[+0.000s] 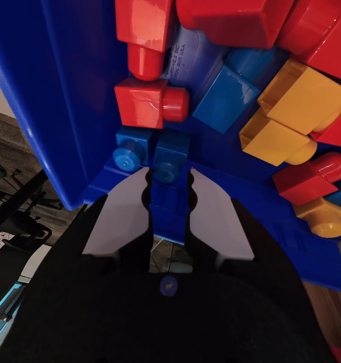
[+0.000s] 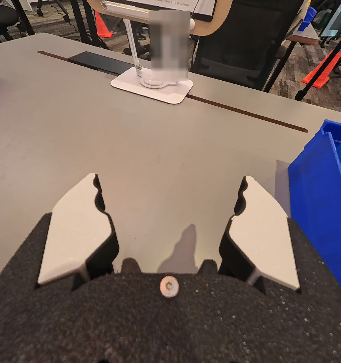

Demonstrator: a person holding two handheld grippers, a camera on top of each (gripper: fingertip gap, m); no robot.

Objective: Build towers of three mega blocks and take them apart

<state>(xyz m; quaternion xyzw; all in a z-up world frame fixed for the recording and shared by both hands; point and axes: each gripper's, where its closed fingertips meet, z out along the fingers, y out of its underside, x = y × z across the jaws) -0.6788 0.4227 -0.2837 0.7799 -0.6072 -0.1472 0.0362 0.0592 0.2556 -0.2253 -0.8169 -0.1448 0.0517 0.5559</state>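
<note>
Left wrist view: left gripper (image 1: 168, 170) sits at the lower rim of a deep blue plastic bin (image 1: 67, 98). Jaws are narrowed, and a ribbed section of the rim fills the gap pad to pad, so it reads as clamped on the bin itself, not on a block. Floor shows under and to the left of the bin, so it's prob. lifted or tipped, though I can't confirm. Inside the bin is a loose heap of mega blocks. A small blue one-stud block (image 1: 170, 155) lies just past the fingertips w/ a second blue one beside it, left of centre. Red one-stud blocks (image 1: 140, 106) are above those, and yellow blocks (image 1: 279, 141) are at centre right. More red fills the top of the frame. Some look nested against each other, but none reads as a three-high tower. Right wrist view: right gripper (image 2: 170, 175) has its jaws spread wide w/ nothing between them, over a bare grey table top (image 2: 146, 137). A blue bin wall (image 2: 318, 196) is at the right edge; can't tell if it's the same bin. A white stand base (image 2: 152, 86) is at upper centre. No blocks on the table in view. Judgement: very early, w/ blocks in the bin and no stack begun. All of the building, then the pulling apart, is left.
</note>
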